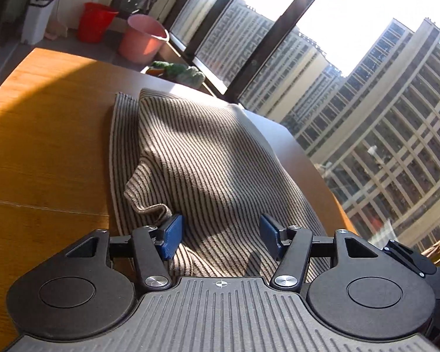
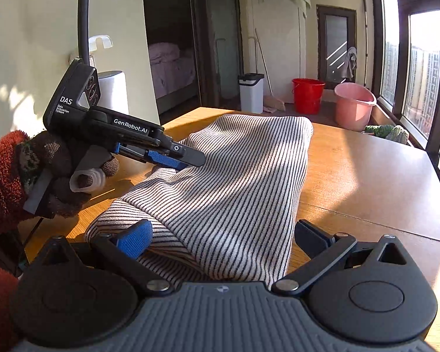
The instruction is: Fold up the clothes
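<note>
Nearest the lens in the left wrist view, the left gripper point(image 1: 220, 236) fills the bottom of the frame, its 2 blue pads spread wide with nothing between them; the jaws are open and sit low over the striped garment point(image 1: 202, 158), which runs from the lower centre up toward the middle of the frame on the wooden bench point(image 1: 44, 135). A cuff or sleeve end point(image 1: 149, 205) curls up just beside the left pad, so this gripper looks placed to take that loose piece, though no pinch shows yet. At upper left stand a red bucket point(image 1: 95, 22) and a pink bucket point(image 1: 142, 38), well apart from the work, and window frames cross the upper right. In the right wrist view, the right gripper point(image 2: 223, 239) occupies the bottom edge with its jaws also open, straddling the near end of the garment, where 1 folded layer lies over another; the left pad rests against the lower layer, the right pad stands clear at the cloth's edge. At middle left a gloved hand point(image 2: 58, 173) holds the left gripper down onto the cloth's left edge, likely to line up a grip on the cuff before folding it inward. The garment already lies as a long narrow band along the bench, which suggests the sides are folded and a fold along its length is still to do.
</note>
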`<state>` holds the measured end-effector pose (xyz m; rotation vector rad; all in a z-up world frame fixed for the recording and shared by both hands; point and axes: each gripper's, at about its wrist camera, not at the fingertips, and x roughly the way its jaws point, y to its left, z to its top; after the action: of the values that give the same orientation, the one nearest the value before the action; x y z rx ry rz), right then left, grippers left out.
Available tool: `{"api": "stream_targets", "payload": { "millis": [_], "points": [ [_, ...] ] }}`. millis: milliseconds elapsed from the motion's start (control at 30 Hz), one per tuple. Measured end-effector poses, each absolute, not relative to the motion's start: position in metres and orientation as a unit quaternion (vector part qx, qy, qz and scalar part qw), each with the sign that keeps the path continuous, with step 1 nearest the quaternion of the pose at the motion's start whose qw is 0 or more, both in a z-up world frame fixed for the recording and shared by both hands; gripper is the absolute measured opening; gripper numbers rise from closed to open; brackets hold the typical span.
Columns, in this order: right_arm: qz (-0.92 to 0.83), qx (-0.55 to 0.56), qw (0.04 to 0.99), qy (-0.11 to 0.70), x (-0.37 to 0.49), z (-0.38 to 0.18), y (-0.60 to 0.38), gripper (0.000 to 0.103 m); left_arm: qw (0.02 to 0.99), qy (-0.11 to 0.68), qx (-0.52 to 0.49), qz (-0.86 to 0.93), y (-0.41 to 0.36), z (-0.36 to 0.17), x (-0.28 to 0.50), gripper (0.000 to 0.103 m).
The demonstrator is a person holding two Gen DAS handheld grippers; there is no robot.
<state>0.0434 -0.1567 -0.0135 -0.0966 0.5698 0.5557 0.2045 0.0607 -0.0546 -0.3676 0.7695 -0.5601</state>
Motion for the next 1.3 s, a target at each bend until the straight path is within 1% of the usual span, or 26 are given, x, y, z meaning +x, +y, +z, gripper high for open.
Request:
{"api": "stream_targets", "payload": {
  "millis": [33, 100, 200, 233, 267, 333, 400, 500, 567, 633, 700, 767, 800, 967, 1133, 1233, 1300],
  "points": [
    [0.269, -0.054, 0.924, 0.267, 0.044, -0.011, -0.155, 0.103, 0.876, 0.366, -0.167, -0.265, 0.057, -0.054, 0.204, 0.062],
    [0.264, -0.068, 0.923, 0.272, 0.05, -0.013, -0.147, 0.103, 0.881, 0.363, -0.154, -0.26, 0.052, -0.052, 0.203, 0.063],
    [0.26, -0.085, 0.906, 0.324, 0.058, -0.035, -0.133, 0.103, 0.89, 0.358, -0.133, -0.248, 0.049, -0.046, 0.193, 0.065],
    [0.262, -0.086, 0.9, 0.337, 0.059, -0.042, -0.131, 0.103, 0.894, 0.354, -0.126, -0.245, 0.05, -0.041, 0.185, 0.074],
    [0.269, -0.078, 0.898, 0.338, 0.061, -0.039, -0.135, 0.103, 0.897, 0.349, -0.121, -0.244, 0.051, -0.036, 0.177, 0.078],
    [0.281, -0.064, 0.895, 0.339, 0.064, -0.034, -0.142, 0.103, 0.896, 0.333, -0.122, -0.267, 0.055, -0.026, 0.163, 0.082],
    [0.28, -0.062, 0.903, 0.321, 0.072, -0.019, -0.152, 0.103, 0.895, 0.319, -0.129, -0.284, 0.055, -0.02, 0.155, 0.085],
    [0.214, -0.095, 0.929, 0.287, 0.102, 0.002, -0.157, 0.103, 0.899, 0.306, -0.131, -0.285, 0.05, -0.022, 0.154, 0.091],
    [0.176, -0.103, 0.938, 0.28, 0.132, 0.005, -0.157, 0.103, 0.901, 0.312, -0.128, -0.274, 0.045, -0.031, 0.16, 0.093],
    [0.15, -0.1, 0.941, 0.287, 0.162, 0.003, -0.157, 0.103, 0.898, 0.332, -0.126, -0.26, 0.043, -0.042, 0.165, 0.095],
    [0.141, -0.105, 0.93, 0.323, 0.19, -0.012, -0.154, 0.103, 0.9, 0.342, -0.114, -0.244, 0.043, -0.052, 0.166, 0.095],
    [0.129, -0.147, 0.915, 0.352, 0.203, -0.037, -0.143, 0.103, 0.908, 0.334, -0.09, -0.237, 0.041, -0.054, 0.162, 0.095],
    [0.137, -0.139, 0.924, 0.33, 0.201, -0.041, -0.144, 0.103, 0.91, 0.332, -0.081, -0.236, 0.041, -0.055, 0.161, 0.095],
    [0.132, -0.144, 0.924, 0.329, 0.198, -0.03, -0.141, 0.103, 0.914, 0.32, -0.062, -0.24, 0.041, -0.059, 0.154, 0.101],
    [0.145, -0.096, 0.934, 0.313, 0.216, -0.007, -0.142, 0.103, 0.914, 0.318, -0.066, -0.243, 0.041, -0.06, 0.151, 0.103],
    [0.153, -0.026, 0.929, 0.336, 0.246, -0.004, -0.142, 0.103, 0.914, 0.316, -0.072, -0.244, 0.042, -0.06, 0.148, 0.103],
    [0.143, -0.023, 0.922, 0.358, 0.262, -0.014, -0.133, 0.103, 0.914, 0.315, -0.075, -0.244, 0.042, -0.06, 0.147, 0.103]
  ]
}}
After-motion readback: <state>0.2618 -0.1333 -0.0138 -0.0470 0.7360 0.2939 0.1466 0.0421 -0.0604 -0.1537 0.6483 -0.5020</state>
